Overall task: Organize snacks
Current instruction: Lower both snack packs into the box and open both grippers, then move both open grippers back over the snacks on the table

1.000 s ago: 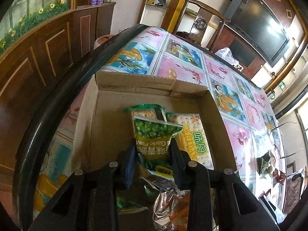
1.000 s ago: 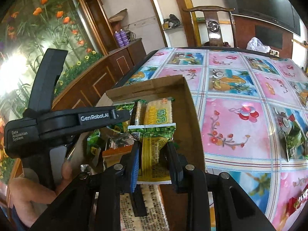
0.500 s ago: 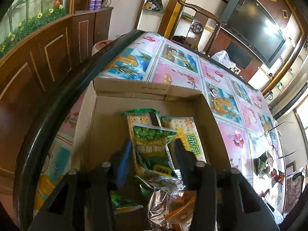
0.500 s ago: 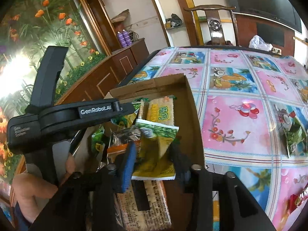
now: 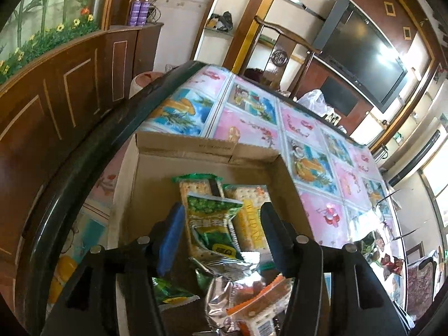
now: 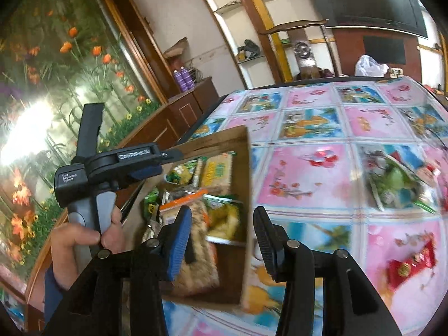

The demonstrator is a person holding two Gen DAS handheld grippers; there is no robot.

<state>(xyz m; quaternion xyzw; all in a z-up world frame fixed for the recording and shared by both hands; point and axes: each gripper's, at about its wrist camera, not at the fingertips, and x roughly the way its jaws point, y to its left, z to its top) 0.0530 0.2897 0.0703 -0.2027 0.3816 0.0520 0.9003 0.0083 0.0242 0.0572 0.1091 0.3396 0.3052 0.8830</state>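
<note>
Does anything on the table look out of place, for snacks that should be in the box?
Yes. A red snack packet and a green packet lie loose on the patterned tablecloth, outside the cardboard box that holds the other snacks. Inside the box the packets are piled crookedly, not in rows.

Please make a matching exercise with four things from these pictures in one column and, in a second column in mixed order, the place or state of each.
Things:
1. green pea packet
2. red snack packet
3. left claw
4. white plastic bag

Places or states:
A. at the far end of the table
B. lying in the cardboard box, on the cracker packs
C. lying on the tablecloth, outside the box
D. jaws opening, pads clear of the packet between them

Pairs: 1-B, 2-C, 3-D, 4-A
</note>
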